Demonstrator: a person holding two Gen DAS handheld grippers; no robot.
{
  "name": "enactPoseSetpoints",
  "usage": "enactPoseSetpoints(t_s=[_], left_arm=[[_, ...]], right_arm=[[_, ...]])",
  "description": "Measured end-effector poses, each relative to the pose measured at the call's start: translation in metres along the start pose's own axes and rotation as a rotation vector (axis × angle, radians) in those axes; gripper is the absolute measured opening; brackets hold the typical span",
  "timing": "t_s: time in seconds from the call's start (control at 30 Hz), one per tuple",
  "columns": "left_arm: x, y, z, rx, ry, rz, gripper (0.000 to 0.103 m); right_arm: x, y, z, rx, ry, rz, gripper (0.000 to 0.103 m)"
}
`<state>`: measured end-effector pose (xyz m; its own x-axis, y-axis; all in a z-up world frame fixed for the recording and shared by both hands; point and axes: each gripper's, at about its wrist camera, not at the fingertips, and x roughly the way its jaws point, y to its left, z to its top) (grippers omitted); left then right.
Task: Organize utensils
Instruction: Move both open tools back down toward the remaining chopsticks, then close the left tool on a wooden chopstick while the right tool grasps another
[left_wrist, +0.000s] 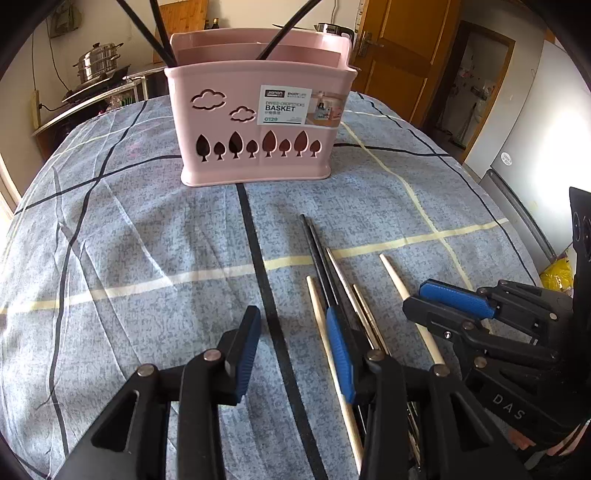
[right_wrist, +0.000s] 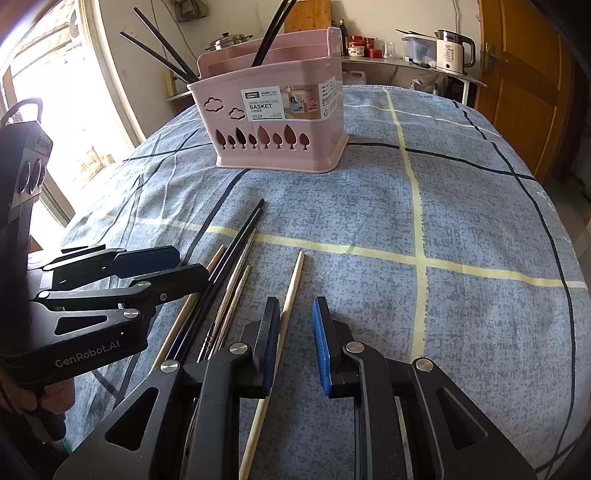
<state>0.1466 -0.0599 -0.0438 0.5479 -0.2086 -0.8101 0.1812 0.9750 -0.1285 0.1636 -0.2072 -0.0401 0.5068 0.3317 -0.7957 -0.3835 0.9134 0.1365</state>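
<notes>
Pink basket (left_wrist: 258, 125), top centre, holds black chopsticks (left_wrist: 147, 33) leaning out. Left gripper (left_wrist: 291, 347) gapes empty; right gripper (right_wrist: 295, 339), part-open, straddles a wooden chopstick (right_wrist: 291, 288).

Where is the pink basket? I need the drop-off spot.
In both views the pink basket stands upright on the far table, beyond the loose chopsticks.

Counter (right_wrist: 461, 206) w/ blue-grey cloth, dark & cream grid lines. Bright window (right_wrist: 55, 122) at left, daylight in. Pale walls. Wooden door (right_wrist: 524, 85) at right. Metal shelf (right_wrist: 413, 66) behind w/ white kettle (right_wrist: 452, 53), jars. Steel steamer pot (left_wrist: 98, 62) on stove. White fridge (left_wrist: 532, 122).
</notes>
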Motion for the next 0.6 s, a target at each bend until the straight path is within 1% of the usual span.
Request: enactPoseSetpoints(t_s=[0.1,0.23,0.33,0.37,0.4,0.47,0.57,0.6], left_arm=[[0.0,-0.005,-0.001,0.017,-0.002,0.03,0.041],[0.0,-0.006,-0.002,0.027,-0.009,0.042,0.042],[0.0,-0.009,-0.002,0.049,-0.011,0.056,0.04],[0.0,-0.009,-0.002,0.053,-0.011,0.051,0.035],[-0.001,-0.008,-0.001,0.055,-0.009,0.039,0.027],[-0.003,-0.006,-0.002,0.054,-0.002,0.02,0.017],[-0.005,0.003,-0.003,0.053,0.004,0.033,0.006],[-0.006,0.009,-0.005,0.046,0.0,0.044,0.006]], right_arm=[[0.0,0.0,0.0,0.001,-0.001,0.001,0.019],[-0.001,-0.001,0.0,0.002,-0.001,0.001,0.019],[0.0,-0.001,0.001,0.001,0.001,-0.004,0.019],[0.0,-0.001,0.001,0.001,0.001,-0.008,0.019],[0.0,-0.002,0.002,0.001,0.002,-0.01,0.019],[-0.001,-0.002,0.001,0.002,0.002,-0.01,0.018],[-0.003,-0.005,-0.001,0.0,0.0,-0.008,0.016],[-0.004,-0.008,-0.002,0.005,0.0,-0.006,0.016]])
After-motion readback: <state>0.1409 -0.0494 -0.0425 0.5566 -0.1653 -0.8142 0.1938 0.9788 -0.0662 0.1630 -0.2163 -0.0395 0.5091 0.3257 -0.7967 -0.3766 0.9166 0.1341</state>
